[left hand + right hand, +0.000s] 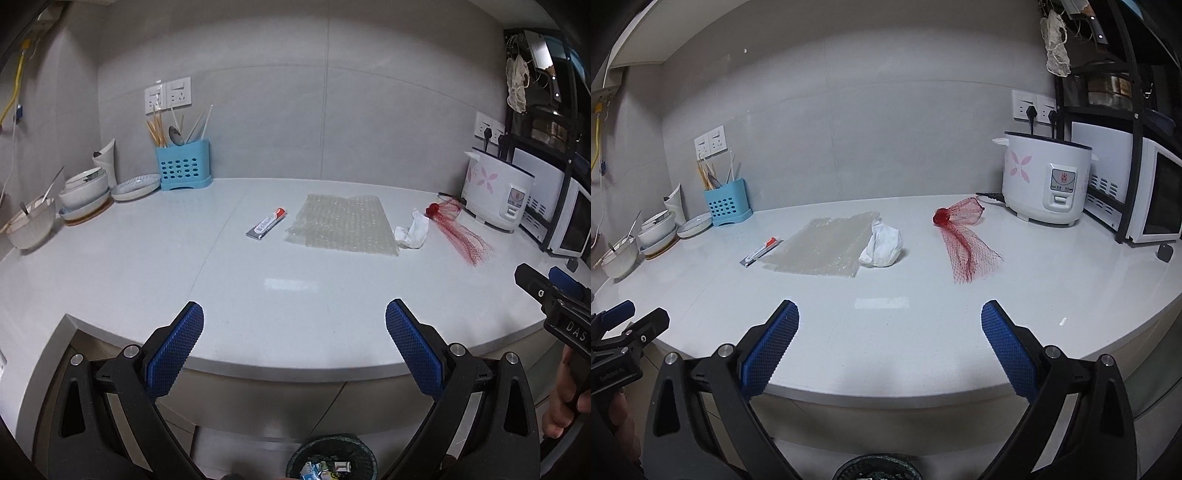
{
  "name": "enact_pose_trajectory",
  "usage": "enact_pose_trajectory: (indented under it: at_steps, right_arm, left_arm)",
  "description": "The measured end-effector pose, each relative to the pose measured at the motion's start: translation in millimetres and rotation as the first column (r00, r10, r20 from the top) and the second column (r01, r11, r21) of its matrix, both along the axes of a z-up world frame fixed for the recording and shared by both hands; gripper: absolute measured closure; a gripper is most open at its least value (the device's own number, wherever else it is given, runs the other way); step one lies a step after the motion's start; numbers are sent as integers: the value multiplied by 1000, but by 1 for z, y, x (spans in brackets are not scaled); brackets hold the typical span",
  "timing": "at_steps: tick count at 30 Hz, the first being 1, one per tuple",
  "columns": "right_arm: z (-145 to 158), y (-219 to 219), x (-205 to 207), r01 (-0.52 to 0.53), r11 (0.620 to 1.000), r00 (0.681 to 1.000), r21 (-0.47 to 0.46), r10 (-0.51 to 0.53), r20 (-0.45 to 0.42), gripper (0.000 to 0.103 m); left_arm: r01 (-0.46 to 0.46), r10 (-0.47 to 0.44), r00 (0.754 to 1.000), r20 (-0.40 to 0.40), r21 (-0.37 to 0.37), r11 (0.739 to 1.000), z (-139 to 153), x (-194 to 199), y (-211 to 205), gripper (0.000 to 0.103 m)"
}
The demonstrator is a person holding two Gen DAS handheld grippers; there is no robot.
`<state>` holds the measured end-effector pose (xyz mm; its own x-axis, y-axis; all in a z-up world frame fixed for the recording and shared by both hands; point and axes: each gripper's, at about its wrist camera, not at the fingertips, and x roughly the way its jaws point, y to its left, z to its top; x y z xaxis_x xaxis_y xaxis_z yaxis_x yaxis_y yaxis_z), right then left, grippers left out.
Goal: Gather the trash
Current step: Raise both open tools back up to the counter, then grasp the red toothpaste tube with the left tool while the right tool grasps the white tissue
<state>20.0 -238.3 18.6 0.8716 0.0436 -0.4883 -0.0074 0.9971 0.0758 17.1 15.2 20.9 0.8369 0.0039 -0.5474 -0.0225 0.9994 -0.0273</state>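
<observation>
While both grippers hover at the front edge of a white countertop point(147, 266), the left gripper point(294, 354) and right gripper point(890, 354) gape wide, empty. Beyond them a bubble wrap sheet point(341, 223) lies mid-counter; right of it are red netting point(964, 240) and a crumpled tissue point(882, 245), left a small tube point(266, 223).

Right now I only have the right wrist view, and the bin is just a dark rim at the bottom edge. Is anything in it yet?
Observer: Yes. The left wrist view looks down into the bin, and a few wrappers lie inside.
Operator: And the left gripper? I only see it from the side.
Observer: The left gripper is open and empty, held near the front edge of the counter.
</observation>
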Motion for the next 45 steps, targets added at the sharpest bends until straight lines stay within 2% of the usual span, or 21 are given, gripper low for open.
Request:
enact_pose_trajectory:
  at_steps: [6,10,14,20,25,30,36,39,41,45]
  right_arm:
    - [-6,2,43,-17,1000,998,-13,16,-64,8]
    - [-15,1,78,-16,999,994,-36,12,-110,8]
    - [-22,-6,111,5,999,990,-46,-11,-144,8]
    - [-32,-15,156,19,1000,978,-20,-23,-206,8]
    - [-40,-17,200,-1,998,950,70,23,-312,8]
    - [-54,-9,237,9,999,931,48,9,-366,8]
    - [-74,-13,267,33,997,910,75,1,-414,8]
    - [-79,-13,275,41,994,906,99,5,-423,11]
    - [-82,-9,280,36,994,900,100,11,-436,18]
    - [-86,-3,286,37,996,898,84,4,-440,30]
  left_arm:
    - [-15,16,1000,-20,28,1000,0,42,5,6]
    - [-25,26,998,-62,22,999,-6,83,15,6]
    - [-46,51,995,-89,59,997,-14,123,24,6]
    - [-64,73,989,-130,75,995,-22,178,37,6]
    - [-79,91,979,-180,76,994,-30,231,46,6]
    - [-89,111,968,-223,105,991,-46,275,49,6]
    - [-89,110,956,-271,88,992,-70,308,57,6]
    - [-92,111,947,-300,77,993,-78,321,60,8]
    - [-102,112,944,-311,48,994,-81,328,63,8]
    - [-98,110,928,-356,50,994,-89,342,62,11]
